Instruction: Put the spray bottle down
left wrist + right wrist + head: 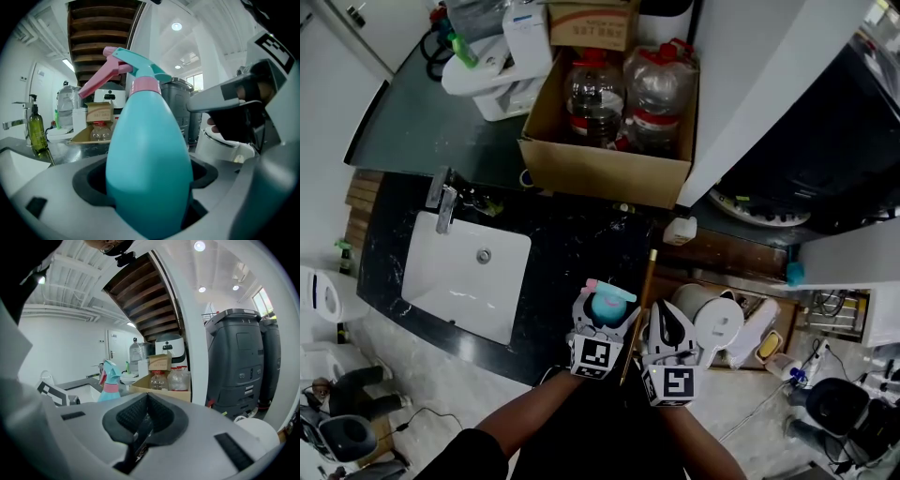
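A teal spray bottle [607, 307] with a pink collar and trigger stands upright between the jaws of my left gripper [604, 319], which is shut on its body, above the front edge of the black counter [567, 244]. In the left gripper view the spray bottle [149, 154] fills the middle, with its nozzle pointing left. My right gripper [669, 321] hovers just to the right of the left gripper, jaws shut with the pads touching and nothing held. In the right gripper view the right gripper [147, 405] is low in the middle and the spray bottle [108, 377] shows to its left.
A white sink [464, 272] with a faucet [442, 199] is set in the counter on the left. A cardboard box [605, 169] with two plastic bottles stands at the back. A wooden stick [641, 295] leans between the grippers. A white lidded pot [712, 317] is on the right. Grey bins [239, 362] stand nearby.
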Demonstrator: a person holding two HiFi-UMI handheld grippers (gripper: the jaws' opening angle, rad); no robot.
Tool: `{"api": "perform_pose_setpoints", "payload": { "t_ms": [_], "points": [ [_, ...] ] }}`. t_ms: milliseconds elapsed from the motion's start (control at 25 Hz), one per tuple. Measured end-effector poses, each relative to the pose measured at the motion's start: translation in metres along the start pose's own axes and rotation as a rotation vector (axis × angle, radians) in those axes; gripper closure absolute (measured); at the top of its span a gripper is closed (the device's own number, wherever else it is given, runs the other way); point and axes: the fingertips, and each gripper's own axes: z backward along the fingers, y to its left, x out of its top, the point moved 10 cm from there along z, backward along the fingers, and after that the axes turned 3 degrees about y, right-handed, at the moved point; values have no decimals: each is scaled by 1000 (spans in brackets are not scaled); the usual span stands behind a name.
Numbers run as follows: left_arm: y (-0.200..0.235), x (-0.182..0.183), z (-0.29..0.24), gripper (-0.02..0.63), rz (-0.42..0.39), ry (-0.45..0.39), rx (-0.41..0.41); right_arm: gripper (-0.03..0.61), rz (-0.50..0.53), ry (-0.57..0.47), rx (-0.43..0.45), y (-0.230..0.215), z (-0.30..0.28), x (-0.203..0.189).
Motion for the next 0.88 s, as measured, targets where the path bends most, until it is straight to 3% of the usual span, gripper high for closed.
{"api": "perform_pose_setpoints", "payload": {
  "t_ms": [360,880],
  "points": [
    [-5,-10,4,169,-16,58,5,563,-31,16,6,9,15,-9],
    [-6,-10,-1,168,-20,102,-56,563,-41,9,-15,11,29,-13]
  ]
}}
